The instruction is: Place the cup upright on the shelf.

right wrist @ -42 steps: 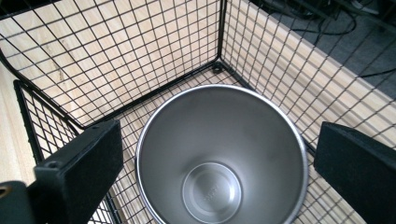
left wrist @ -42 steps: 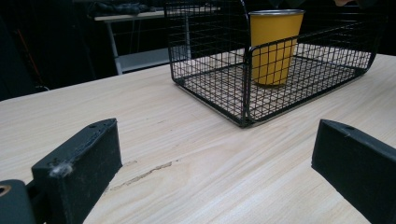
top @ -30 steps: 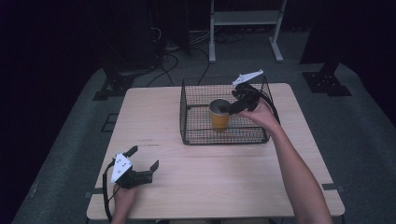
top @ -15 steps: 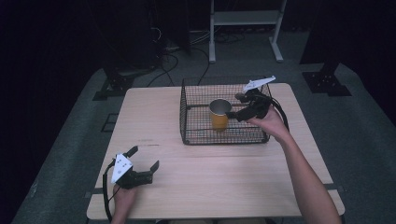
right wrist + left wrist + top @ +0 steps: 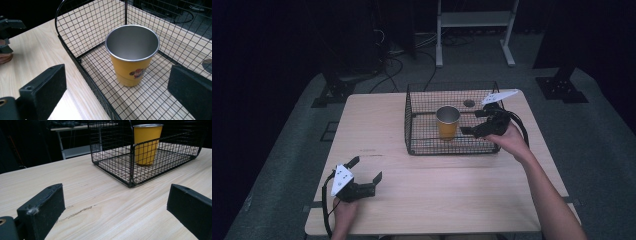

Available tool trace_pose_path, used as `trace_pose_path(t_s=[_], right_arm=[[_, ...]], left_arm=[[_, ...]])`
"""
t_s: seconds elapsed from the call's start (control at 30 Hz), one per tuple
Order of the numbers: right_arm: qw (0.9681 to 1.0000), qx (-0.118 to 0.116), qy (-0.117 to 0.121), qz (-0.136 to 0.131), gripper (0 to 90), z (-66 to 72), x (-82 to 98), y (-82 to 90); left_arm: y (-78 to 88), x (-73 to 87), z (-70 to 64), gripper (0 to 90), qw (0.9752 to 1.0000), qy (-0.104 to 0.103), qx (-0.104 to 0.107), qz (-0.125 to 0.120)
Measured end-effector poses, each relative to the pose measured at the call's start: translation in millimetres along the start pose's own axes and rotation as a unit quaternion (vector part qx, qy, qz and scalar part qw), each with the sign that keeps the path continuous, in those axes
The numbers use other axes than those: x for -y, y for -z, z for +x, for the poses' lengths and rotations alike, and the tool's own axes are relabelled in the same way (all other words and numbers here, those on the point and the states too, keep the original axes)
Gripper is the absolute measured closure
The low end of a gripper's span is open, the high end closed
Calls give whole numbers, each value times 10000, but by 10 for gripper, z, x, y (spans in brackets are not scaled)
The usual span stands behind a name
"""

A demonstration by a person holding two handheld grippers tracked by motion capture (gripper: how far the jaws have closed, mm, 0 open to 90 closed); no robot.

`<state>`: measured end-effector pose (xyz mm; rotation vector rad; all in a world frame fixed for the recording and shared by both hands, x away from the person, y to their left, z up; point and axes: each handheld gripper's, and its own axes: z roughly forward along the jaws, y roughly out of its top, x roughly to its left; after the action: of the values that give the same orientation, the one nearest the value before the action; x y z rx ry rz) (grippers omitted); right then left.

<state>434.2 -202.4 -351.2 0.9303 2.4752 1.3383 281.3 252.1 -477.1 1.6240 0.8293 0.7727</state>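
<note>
A yellow metal cup (image 5: 447, 121) stands upright inside a black wire basket (image 5: 411, 125) on the far half of the wooden table (image 5: 452, 200). My right gripper (image 5: 471, 122) hovers open over the basket's right part, just right of the cup, with nothing between its jaws. In the right gripper view the cup (image 5: 131, 57) stands ahead of the open gripper (image 5: 115, 92), with the basket wall (image 5: 82, 25) behind it. My left gripper (image 5: 366, 168) rests open and empty near the table's front left. From the left gripper view (image 5: 115, 205), the cup (image 5: 147, 143) shows far off through the basket mesh (image 5: 110, 150).
Bare wood lies between my left gripper and the basket. A scratch (image 5: 75, 213) marks the tabletop just ahead of the left jaws. A white metal rack (image 5: 474, 25) and cables (image 5: 397, 55) stand on the dark floor beyond the table.
My right gripper has drawn back to the right, away from the cup, which stays upright in the same spot. The left gripper has not moved.
</note>
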Motion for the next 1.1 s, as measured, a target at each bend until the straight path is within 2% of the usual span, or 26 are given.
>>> trace_pose_path(t_s=[0.37,0.73,0.83,0.87,0.9,1.1], right_arm=[[9997,-225,59,-86,17,147,154,48],[9993,-315,170,-105,17,258,289,108],[9993,-271,190,-145,18,284,338,125],[9992,-290,201,-160,48,294,366,134],[9991,-294,204,-225,131,317,425,160],[9988,-346,210,-281,120,361,555,223]], left_arm=[[-1,0,3,8,10000,19,-4,-8],[0,0,2,8,10000,8,1,-2],[0,0,3,8,10000,12,0,-5],[-1,0,4,8,10000,14,1,-6],[0,0,3,8,10000,21,0,-6],[0,0,0,8,10000,-1,-5,7]])
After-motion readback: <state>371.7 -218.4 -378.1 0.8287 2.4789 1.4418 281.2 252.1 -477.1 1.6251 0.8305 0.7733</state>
